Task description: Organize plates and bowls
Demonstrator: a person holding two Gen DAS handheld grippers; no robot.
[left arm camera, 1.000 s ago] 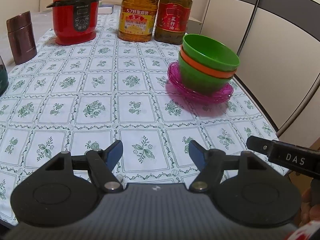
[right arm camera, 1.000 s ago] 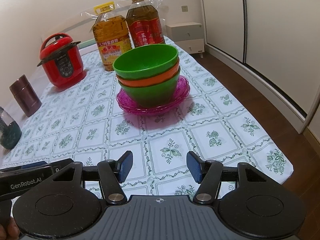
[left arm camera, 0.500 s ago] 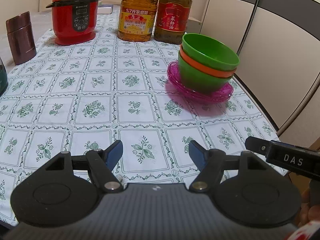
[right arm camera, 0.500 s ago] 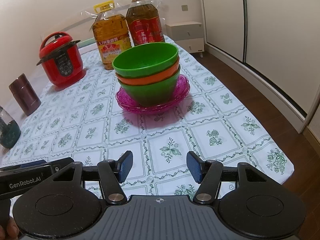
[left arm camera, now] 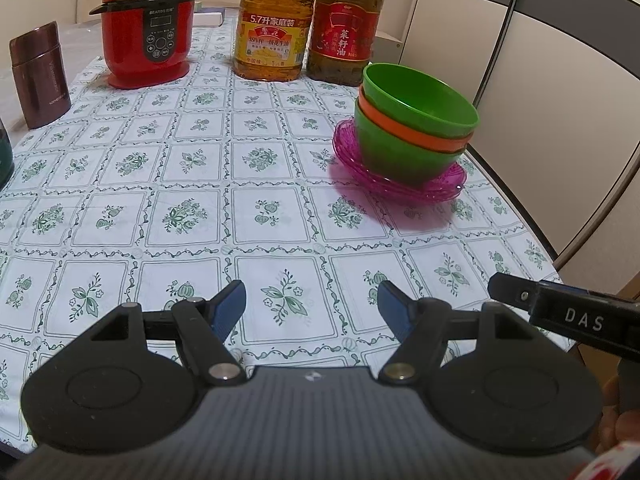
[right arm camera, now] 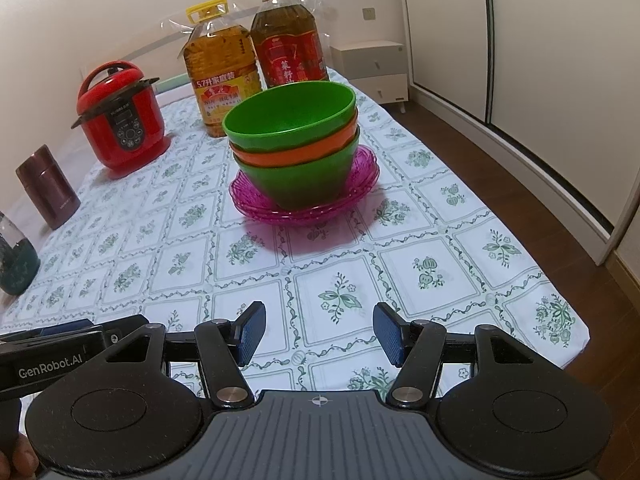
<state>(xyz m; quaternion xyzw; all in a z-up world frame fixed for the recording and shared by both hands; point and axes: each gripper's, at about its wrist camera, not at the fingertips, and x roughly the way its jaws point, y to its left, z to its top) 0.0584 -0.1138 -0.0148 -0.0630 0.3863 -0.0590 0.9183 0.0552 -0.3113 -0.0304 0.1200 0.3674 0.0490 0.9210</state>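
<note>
Three nested bowls, green over orange over green (left arm camera: 412,120) (right arm camera: 296,140), stand upright on a stack of translucent pink plates (left arm camera: 444,186) (right arm camera: 360,184) near the table's right edge. My left gripper (left arm camera: 312,308) hangs open over the near tablecloth, well short of the stack and to its left, nothing between its blue pads. My right gripper (right arm camera: 319,333) is also open and empty, in front of the stack and apart from it. Each gripper's body shows at the edge of the other's view.
A red pressure cooker (left arm camera: 148,28), two large oil bottles (left arm camera: 272,28) (left arm camera: 344,28) and a maroon flask (left arm camera: 38,76) stand at the table's far end. A dark green jar (right arm camera: 14,260) sits at the left. The table's right edge (right arm camera: 480,208) drops to a wooden floor by wardrobe doors.
</note>
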